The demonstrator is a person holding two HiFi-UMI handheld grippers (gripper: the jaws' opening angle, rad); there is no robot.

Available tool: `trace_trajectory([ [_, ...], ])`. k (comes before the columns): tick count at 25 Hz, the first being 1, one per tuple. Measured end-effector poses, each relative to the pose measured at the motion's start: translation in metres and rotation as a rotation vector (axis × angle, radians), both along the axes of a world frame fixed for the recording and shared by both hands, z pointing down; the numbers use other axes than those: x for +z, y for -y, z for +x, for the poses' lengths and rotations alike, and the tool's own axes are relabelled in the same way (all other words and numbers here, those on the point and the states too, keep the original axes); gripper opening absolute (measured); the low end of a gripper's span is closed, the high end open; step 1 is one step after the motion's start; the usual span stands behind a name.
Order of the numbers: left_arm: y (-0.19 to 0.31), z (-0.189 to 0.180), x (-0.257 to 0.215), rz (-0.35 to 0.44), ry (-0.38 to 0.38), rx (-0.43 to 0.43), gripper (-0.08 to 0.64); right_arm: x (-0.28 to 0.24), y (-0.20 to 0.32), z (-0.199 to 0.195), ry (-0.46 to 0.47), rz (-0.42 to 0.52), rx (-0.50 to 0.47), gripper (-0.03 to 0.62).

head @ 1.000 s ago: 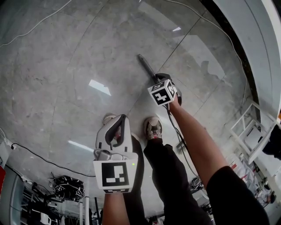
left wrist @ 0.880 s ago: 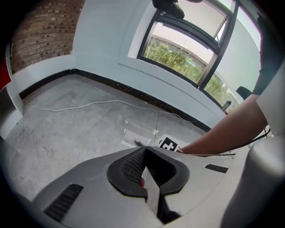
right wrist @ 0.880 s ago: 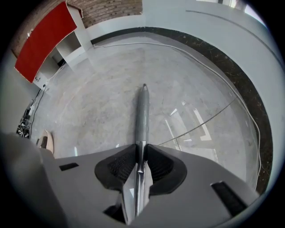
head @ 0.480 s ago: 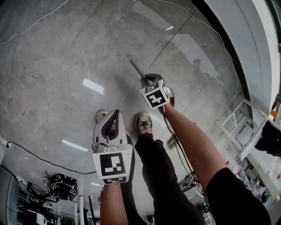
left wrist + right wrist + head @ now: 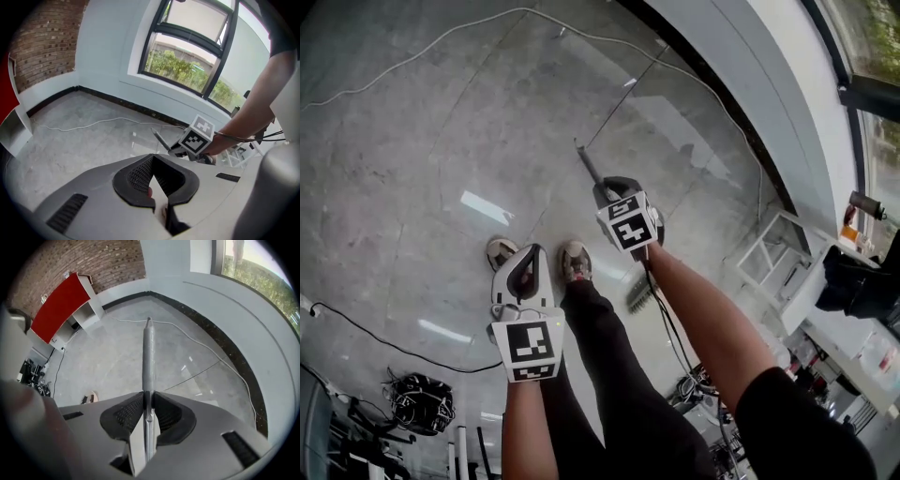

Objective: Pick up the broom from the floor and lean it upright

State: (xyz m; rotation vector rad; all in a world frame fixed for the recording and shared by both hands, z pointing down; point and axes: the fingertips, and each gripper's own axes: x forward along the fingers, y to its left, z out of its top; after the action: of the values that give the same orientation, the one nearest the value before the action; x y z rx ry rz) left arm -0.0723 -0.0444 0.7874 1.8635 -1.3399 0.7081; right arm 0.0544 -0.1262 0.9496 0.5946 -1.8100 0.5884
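Right gripper [image 5: 614, 190]: your jaws are clenched on the broom [image 5: 589, 164]. The handle is a slim, round, dull-grey rod. In the right gripper view it runs straight up between the ribbed black pads [image 5: 129, 413] to a tapered tip, pinched on both sides.

Left gripper [image 5: 525, 262]: your jaws are pressed together tip to tip, with nothing between them. It sits apart from the broom, over your shoes [image 5: 502, 251].

Floor [image 5: 412, 141]: glossy grey stone slabs with thin joints and glare patches.

Differences between views:
- Only the head view shows a pale bristled patch [image 5: 639, 292] just beside your right forearm. It is half covered and hard to make out.
- Only the right gripper view shows a red cabinet [image 5: 61, 305] against a brick wall [image 5: 108, 263].
- The left gripper view shows a black-framed window [image 5: 197, 51] with greenery outside. It also shows the right gripper's marker cube [image 5: 199, 136] with the handle tip poking out beside it.

A white cable [image 5: 441, 47] snakes over the floor near the curved white wall.

No view shows whether the broom's lower end touches the floor.
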Motion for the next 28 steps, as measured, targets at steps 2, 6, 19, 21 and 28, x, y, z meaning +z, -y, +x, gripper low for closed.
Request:
trace_trajectory([
  [2, 0.004, 0.000, -0.024, 0.023, 0.027, 0.002, 0.006, -0.027, 0.000, 0.003, 0.011, 0.009, 0.004, 0.070],
  [6, 0.005, -0.001, -0.062, 0.061, 0.024, -0.048, 0.006, -0.078, 0.011, 0.002, 0.037, 0.057, 0.009, 0.069],
  [19, -0.015, 0.017, -0.150, 0.090, 0.101, -0.002, 0.006, -0.191, 0.014, 0.016, 0.140, 0.160, 0.021, 0.069],
  [21, -0.015, 0.021, -0.161, 0.093, 0.109, 0.017, 0.006, -0.205, 0.012, 0.022, 0.151, 0.170, 0.023, 0.069],
  [28, -0.016, 0.027, -0.195, 0.116, 0.137, 0.025, 0.006, -0.245, 0.013, 0.018, 0.211, 0.216, 0.002, 0.069],
])
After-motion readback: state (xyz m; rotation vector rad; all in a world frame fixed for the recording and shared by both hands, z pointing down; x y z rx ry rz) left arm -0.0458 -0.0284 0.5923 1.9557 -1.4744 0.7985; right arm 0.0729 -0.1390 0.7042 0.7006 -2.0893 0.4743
